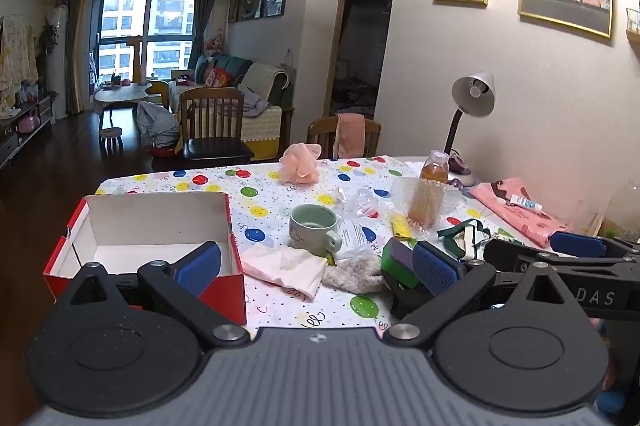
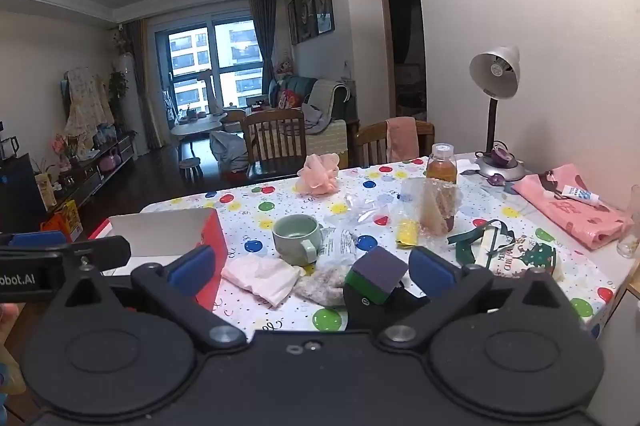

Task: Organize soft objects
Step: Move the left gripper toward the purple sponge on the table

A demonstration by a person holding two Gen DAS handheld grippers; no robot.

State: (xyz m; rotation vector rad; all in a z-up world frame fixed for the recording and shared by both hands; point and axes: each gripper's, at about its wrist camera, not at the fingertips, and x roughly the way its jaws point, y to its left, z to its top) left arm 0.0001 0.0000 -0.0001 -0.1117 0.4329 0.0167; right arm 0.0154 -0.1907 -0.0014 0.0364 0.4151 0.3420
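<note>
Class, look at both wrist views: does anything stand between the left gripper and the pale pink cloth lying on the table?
Nothing visible does. The pale pink cloth lies flat just ahead of the open left gripper, beside the red box. The green mug stands behind the cloth, and the grey fuzzy cloth lies to its right.

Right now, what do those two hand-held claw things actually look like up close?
Both are matte black plastic. The left gripper and the right gripper each have two angled arms on silver pivot bolts, large round black discs at the base, and fingers tipped with textured blue pads. The left one's body is ribbed grey; the right one's is black. White lettering marks their side bars. No cables or sleeves show.
</note>
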